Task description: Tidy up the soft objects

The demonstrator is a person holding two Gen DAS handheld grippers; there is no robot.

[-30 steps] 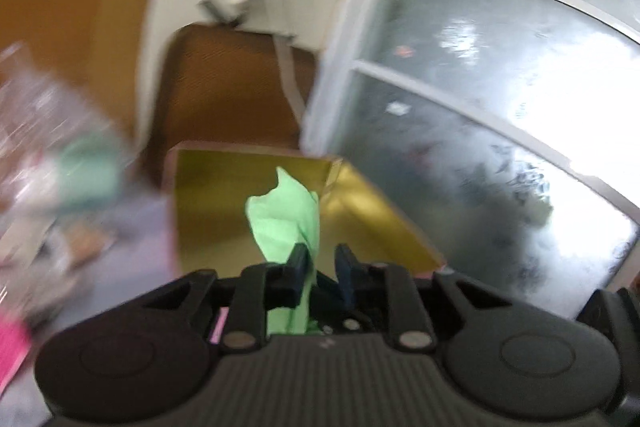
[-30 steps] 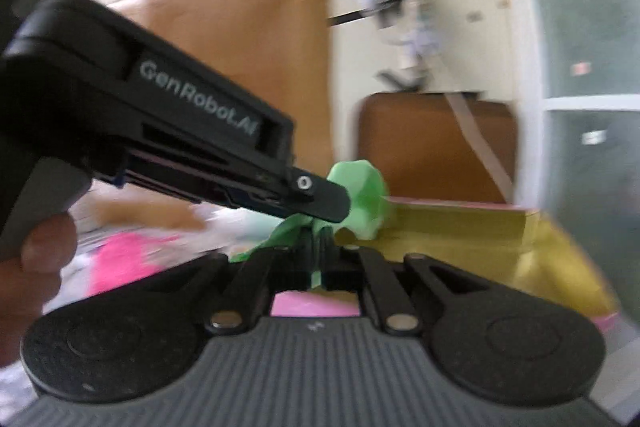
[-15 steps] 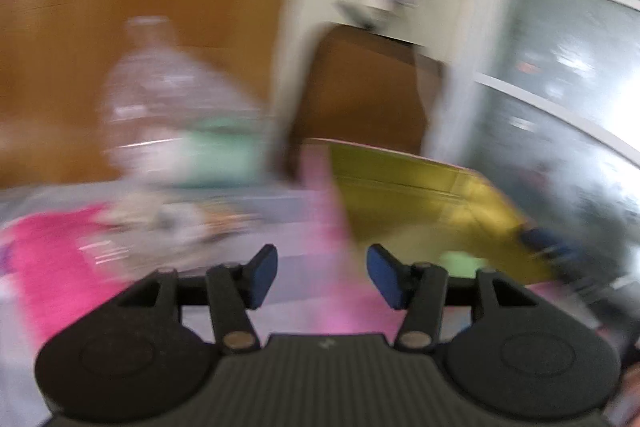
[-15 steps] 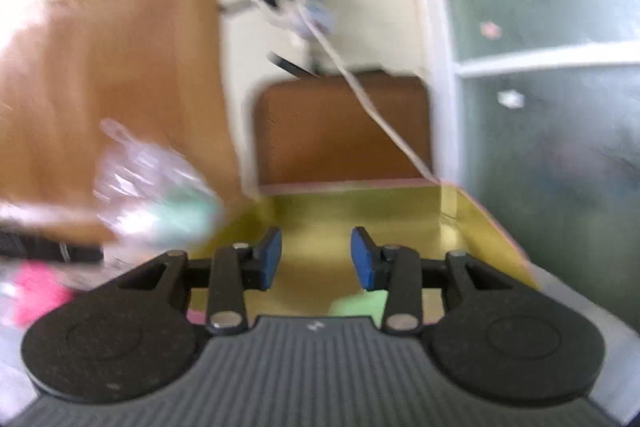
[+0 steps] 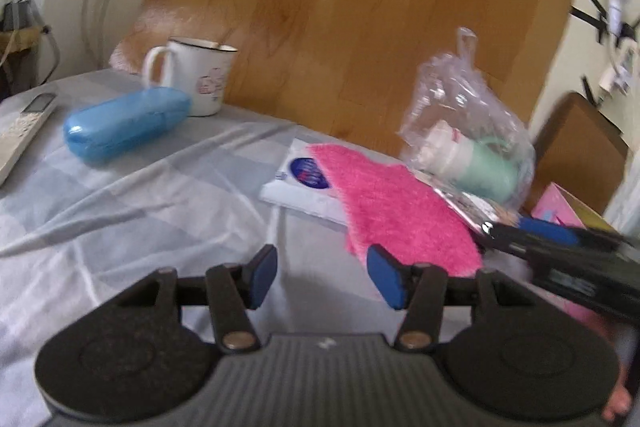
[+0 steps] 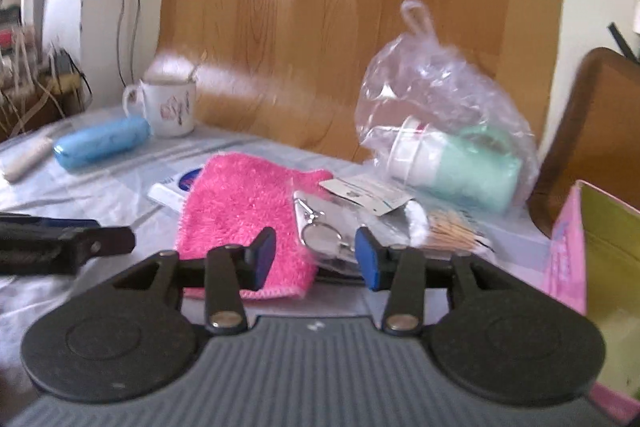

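A second ago both of your grippers were clamped on a green cloth over the yellow-lined pink box; now neither holds anything, and both views have swung away from the box toward the table. That reads as one soft item delivered and the next one being lined up.

Your left gripper (image 5: 322, 277) has its jaws apart with nothing between them, only the pale grey tablecloth (image 5: 160, 195) beneath. Your right gripper (image 6: 316, 257) is empty too, its jaws opening at this moment — its left pad sits in front of the near edge of the fluffy pink towel (image 6: 244, 219), not pressing on it.

That pink towel looks like the next soft thing to sort. It lies flat on the cloth, partly over a white packet with a blue oval label (image 5: 296, 183), and its right edge is touching or just under a clear pouch of small metal tools (image 6: 324, 235). Behind it stands a crumpled clear plastic bag holding a mint-green tub (image 6: 460, 167). The pink box (image 6: 568, 259) waits at the right edge of the right view.

Take the towel by its near edge — lifting from the middle may drag the packet or pouch along. The blue hard case (image 5: 124, 125) and white enamel mug (image 5: 192, 79) sit well apart, out of the way.
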